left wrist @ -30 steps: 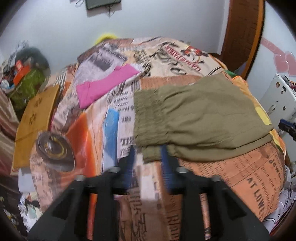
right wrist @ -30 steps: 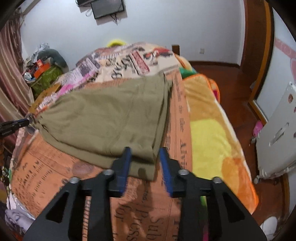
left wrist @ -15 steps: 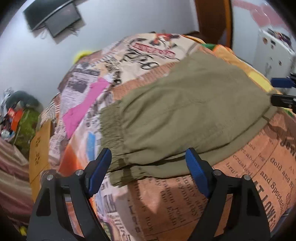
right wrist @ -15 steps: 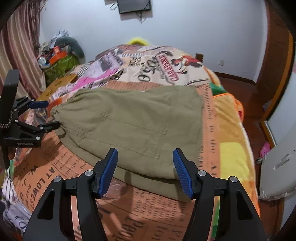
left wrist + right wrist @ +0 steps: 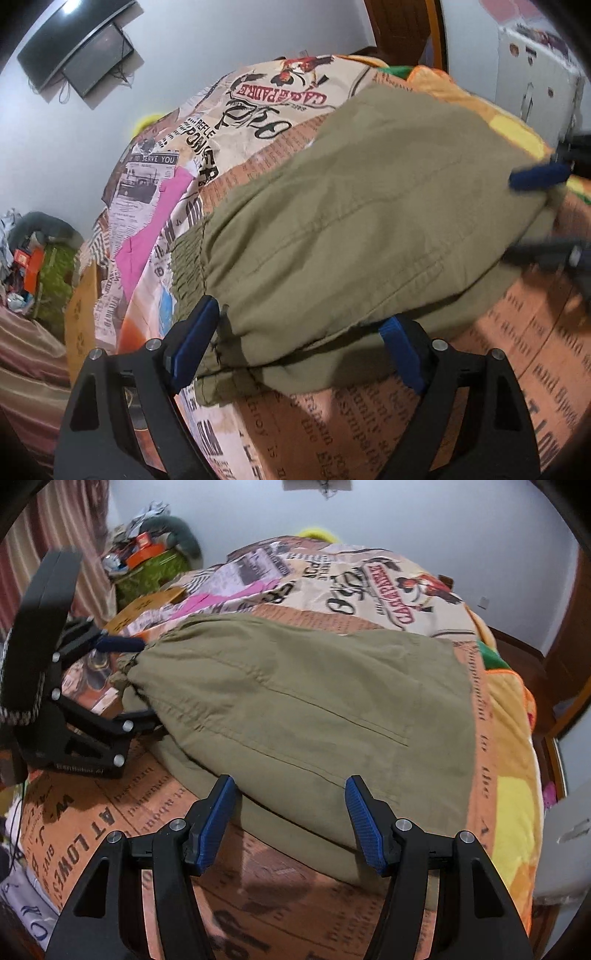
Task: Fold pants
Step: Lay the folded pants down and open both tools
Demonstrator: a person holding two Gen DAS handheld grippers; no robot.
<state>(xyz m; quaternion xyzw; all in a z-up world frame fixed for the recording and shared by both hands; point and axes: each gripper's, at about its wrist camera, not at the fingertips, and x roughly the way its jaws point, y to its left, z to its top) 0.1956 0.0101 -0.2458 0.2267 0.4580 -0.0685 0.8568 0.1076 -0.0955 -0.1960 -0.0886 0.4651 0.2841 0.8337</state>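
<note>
Across the patterned bedspread (image 5: 424, 590) the olive pants (image 5: 303, 709) lie flat in stacked layers, long axis running side to side, gathered waistband toward the left gripper (image 5: 295, 347) and the other end toward the right gripper (image 5: 291, 823). Both have their jaws spread wide at the near edge, clamping nothing, probably placed at opposite ends to take that edge for another fold.

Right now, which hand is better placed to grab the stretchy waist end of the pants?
Left, probably. The left gripper is open around the gathered waistband end of the pants. The right gripper is open at the opposite end.
</note>
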